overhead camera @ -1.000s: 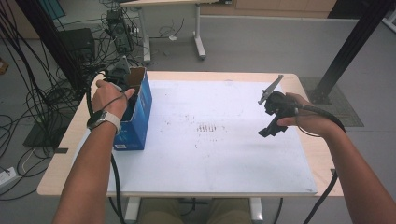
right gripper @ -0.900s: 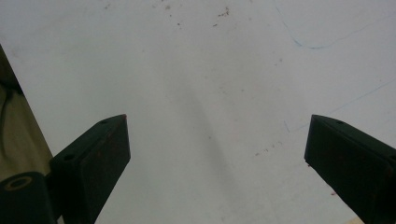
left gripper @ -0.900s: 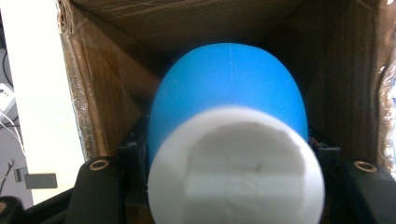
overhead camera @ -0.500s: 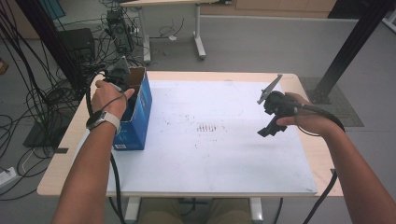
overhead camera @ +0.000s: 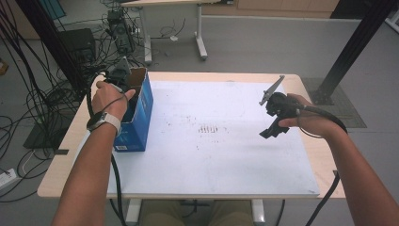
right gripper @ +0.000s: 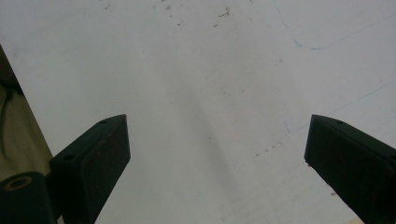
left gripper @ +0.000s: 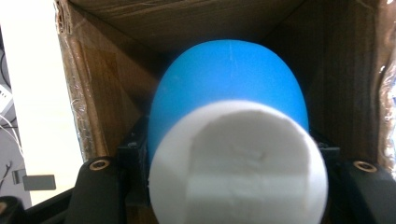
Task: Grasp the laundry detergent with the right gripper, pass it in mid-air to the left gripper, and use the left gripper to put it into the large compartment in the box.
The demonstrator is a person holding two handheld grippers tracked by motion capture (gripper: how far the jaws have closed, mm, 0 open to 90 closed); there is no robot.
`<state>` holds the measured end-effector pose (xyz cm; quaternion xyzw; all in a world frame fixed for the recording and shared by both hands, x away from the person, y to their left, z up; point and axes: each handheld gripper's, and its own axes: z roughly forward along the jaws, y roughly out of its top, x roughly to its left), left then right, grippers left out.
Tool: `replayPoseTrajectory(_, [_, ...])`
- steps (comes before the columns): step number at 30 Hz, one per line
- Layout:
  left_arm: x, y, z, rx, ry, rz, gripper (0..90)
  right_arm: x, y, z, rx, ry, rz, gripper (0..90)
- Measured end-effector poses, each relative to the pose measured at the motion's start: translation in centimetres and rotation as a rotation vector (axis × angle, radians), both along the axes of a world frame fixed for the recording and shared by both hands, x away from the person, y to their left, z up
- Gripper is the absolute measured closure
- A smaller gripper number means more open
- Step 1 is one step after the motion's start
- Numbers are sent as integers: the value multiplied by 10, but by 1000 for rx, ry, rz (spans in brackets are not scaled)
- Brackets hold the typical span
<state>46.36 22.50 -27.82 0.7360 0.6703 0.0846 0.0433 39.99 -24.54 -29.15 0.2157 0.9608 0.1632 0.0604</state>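
Observation:
A blue cardboard box [overhead camera: 139, 117] with an open top stands at the left of the table. My left gripper [overhead camera: 123, 77] reaches down into it. In the left gripper view this gripper [left gripper: 233, 182] is shut on a rounded blue object with a flat white round end [left gripper: 229, 93], inside the box's brown walls [left gripper: 107, 93]. My right gripper [overhead camera: 272, 128] hangs over the right part of the white sheet [overhead camera: 211, 160]. In the right gripper view it [right gripper: 217, 158] stands open, with bare sheet [right gripper: 210, 70] between its jaws.
The white sheet covers most of the wooden table [overhead camera: 59, 165] and bears a few small dark marks [overhead camera: 209, 128] near its middle. Cables [overhead camera: 42, 94] and equipment lie on the floor beyond the left edge. A black post [overhead camera: 348, 52] rises at the far right.

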Motion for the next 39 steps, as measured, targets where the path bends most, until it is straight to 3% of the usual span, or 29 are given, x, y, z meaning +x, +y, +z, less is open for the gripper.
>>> replayPoseTrajectory(31, [0, 1, -1, -7, -7, -23, 358, -2, -2, -3, -5, 5, -2, 66])
replayPoseTrajectory(39, [0, 2, 0, -24, -17, -24, 289, -1, -2, -3, -12, 6, -3, 66])
